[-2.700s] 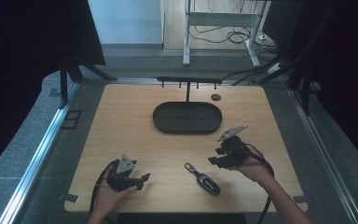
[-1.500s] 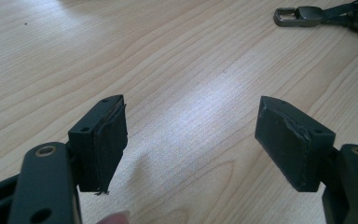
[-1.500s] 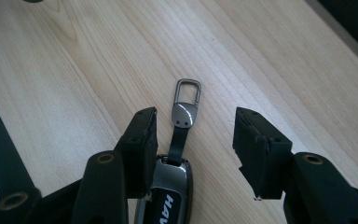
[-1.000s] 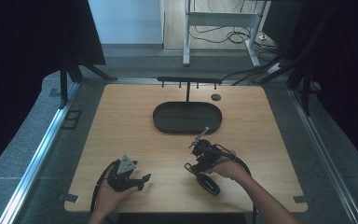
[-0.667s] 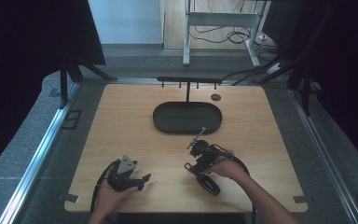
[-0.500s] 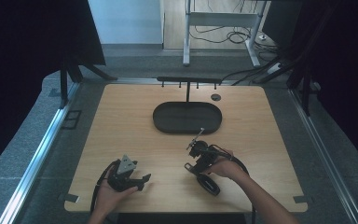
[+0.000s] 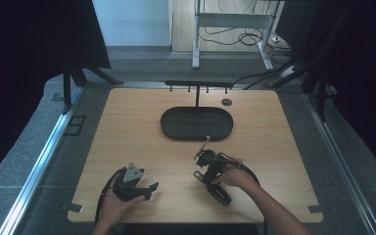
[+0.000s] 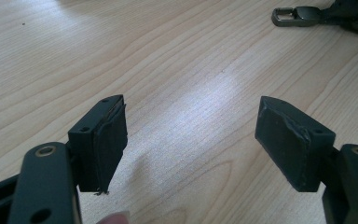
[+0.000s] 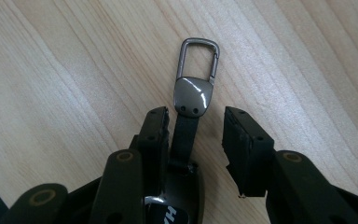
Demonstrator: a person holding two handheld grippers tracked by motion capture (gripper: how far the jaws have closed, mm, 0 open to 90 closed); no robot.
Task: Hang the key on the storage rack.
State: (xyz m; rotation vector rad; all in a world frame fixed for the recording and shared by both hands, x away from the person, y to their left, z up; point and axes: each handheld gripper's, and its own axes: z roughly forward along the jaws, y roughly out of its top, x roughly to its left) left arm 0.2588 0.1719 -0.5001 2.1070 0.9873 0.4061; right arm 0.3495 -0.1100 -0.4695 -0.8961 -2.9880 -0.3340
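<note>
We saw the right claw down over a car key fob lying on the bench, its jaws just closing with the fob's strap between them, left pad at the strap, right pad still off it, metal clip poking out ahead. The left claw sat wide with nothing in it near the front edge. The black oval tray farther back held nothing.

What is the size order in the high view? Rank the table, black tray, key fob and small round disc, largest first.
1. Table
2. Tray
3. Key fob, partly covered
4. Disc, smallest; it lies farther from the camera, so its margin is unsure
</note>
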